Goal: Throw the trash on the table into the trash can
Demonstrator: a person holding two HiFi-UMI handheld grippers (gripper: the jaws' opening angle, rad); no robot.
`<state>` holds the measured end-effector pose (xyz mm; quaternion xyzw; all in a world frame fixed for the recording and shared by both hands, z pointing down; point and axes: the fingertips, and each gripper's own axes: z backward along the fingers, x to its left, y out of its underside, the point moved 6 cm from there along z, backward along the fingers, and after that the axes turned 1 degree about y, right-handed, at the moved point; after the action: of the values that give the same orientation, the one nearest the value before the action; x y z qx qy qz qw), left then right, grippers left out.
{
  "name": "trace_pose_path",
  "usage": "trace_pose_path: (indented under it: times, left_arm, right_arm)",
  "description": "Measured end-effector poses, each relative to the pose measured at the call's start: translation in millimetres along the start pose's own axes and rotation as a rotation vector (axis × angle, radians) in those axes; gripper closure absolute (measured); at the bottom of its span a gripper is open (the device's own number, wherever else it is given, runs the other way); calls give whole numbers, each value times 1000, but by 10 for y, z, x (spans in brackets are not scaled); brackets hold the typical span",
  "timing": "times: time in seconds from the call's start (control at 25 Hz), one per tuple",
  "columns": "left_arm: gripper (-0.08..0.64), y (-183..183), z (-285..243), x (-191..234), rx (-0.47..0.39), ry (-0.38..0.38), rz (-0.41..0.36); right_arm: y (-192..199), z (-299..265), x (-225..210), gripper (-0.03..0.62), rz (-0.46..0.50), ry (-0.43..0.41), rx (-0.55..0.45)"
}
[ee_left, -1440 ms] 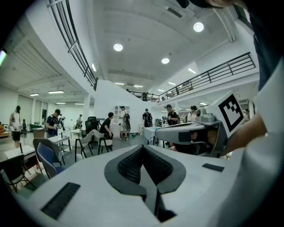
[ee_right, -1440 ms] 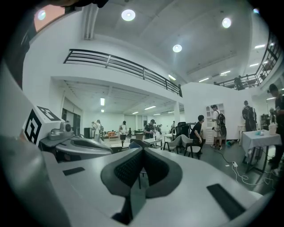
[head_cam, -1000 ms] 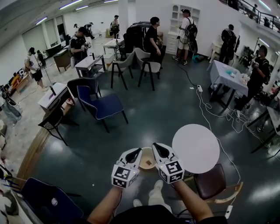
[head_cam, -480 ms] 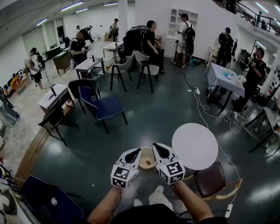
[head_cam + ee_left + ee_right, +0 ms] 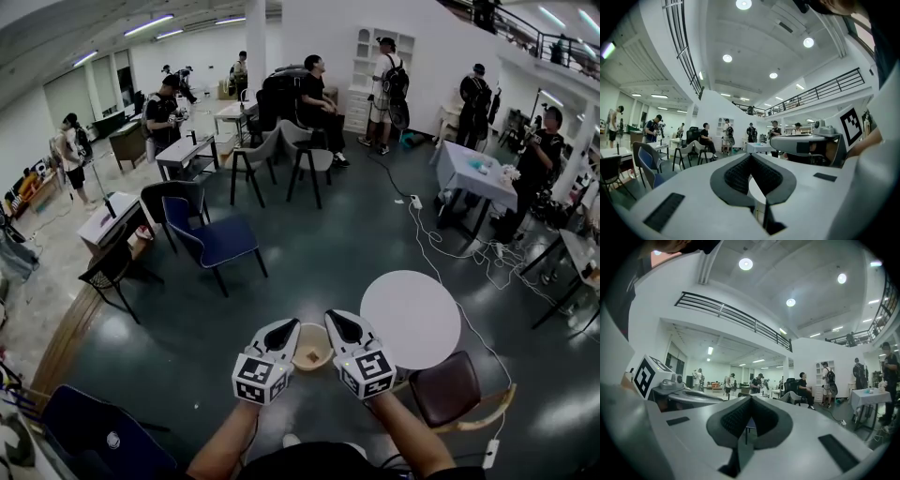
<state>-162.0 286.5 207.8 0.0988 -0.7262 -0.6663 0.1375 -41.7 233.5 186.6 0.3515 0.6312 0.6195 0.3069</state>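
In the head view both grippers are held side by side at waist height, pointing level. My left gripper (image 5: 289,328) (image 5: 751,158) has its dark pads closed together with nothing between them. My right gripper (image 5: 336,321) (image 5: 751,399) is shut the same way and empty. A small tan round trash can (image 5: 311,349) shows between their tips, lower down on the dark floor, with a small brown scrap inside. The round white table (image 5: 411,319) stands just to the right. In each gripper view the other gripper shows alongside.
A brown chair (image 5: 448,389) stands by the table's near side. A blue chair (image 5: 214,239) and a dark chair (image 5: 111,267) stand to the left. Cables (image 5: 469,258) trail across the floor on the right. Several people and desks fill the far room.
Both grippers have moved a little forward and up together, still shut. My shoes have slipped almost out at the bottom of the head view.
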Motion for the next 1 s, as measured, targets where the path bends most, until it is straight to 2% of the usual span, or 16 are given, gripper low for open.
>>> trace_pose_path:
  times: [0.08,0.28,0.76,1.0]
  left_arm:
    - [548,-76,-34,-107,-12,2,-2]
    - [548,-211,-118,-372,-18,5,-67]
    - [548,-292,-180,-798,-26,-14,-73]
    - [548,-323,-170,-880,-35,-18,-58]
  right_arm:
    - [-27,88,-83,574,-3,3,-3]
    - [-130,285,-239,574,-5,-3,-11]
    - [-232,628,-359,574,6,-47,-28]
    - [-224,700,-372,574,-1,-58,-29]
